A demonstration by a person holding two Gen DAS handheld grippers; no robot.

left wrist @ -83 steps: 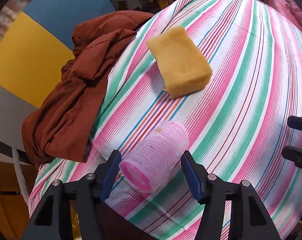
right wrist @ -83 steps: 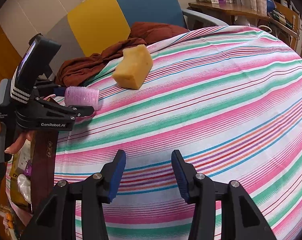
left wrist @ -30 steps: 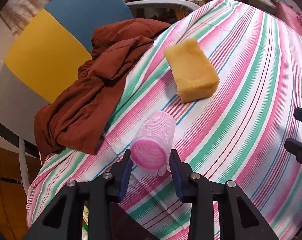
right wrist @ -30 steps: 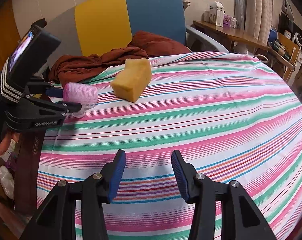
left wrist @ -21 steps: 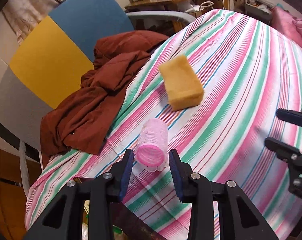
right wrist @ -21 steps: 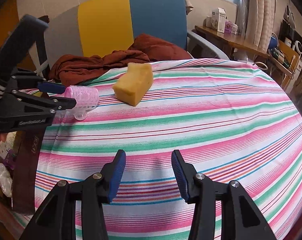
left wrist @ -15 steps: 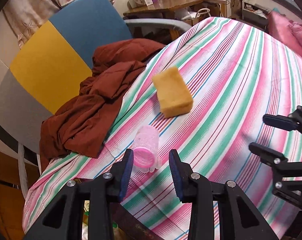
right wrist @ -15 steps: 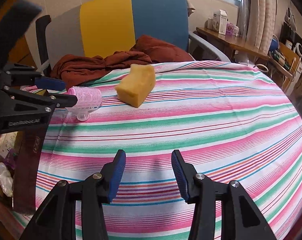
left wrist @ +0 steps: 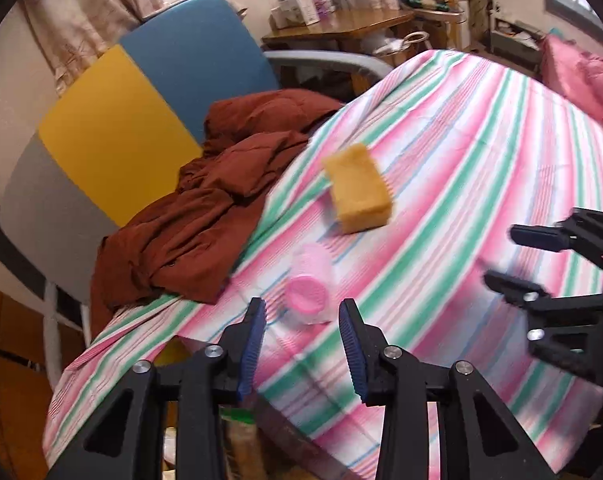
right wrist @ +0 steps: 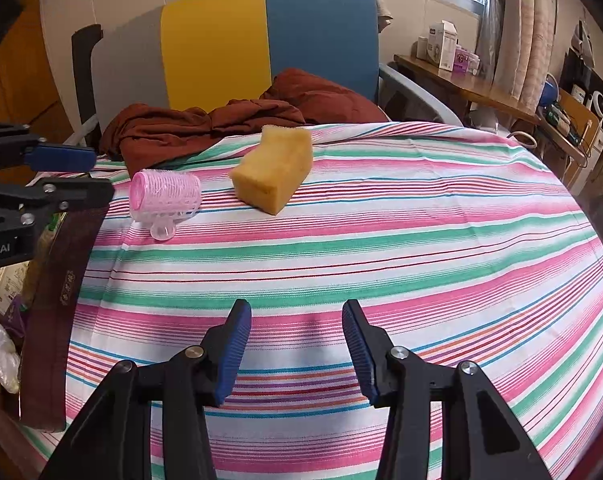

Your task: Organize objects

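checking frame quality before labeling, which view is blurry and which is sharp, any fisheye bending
Left wrist view: motion-blurred, the sponge and pink hair roller smeared, stripes soft, the left gripper itself crisp. Right wrist view: sharp, roller bristles and tablecloth stripes clear. Both views: fisheye bends the stripes, with dark corners.

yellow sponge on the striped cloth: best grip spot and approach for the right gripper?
Grip the yellow sponge across its two long side faces, near mid-length, coming down from above. It lies flat as a rectangular block, apart from the pink hair roller, so both sides look clear for the fingers. It is probably soft, so expect it to squash. The right gripper is open and empty.
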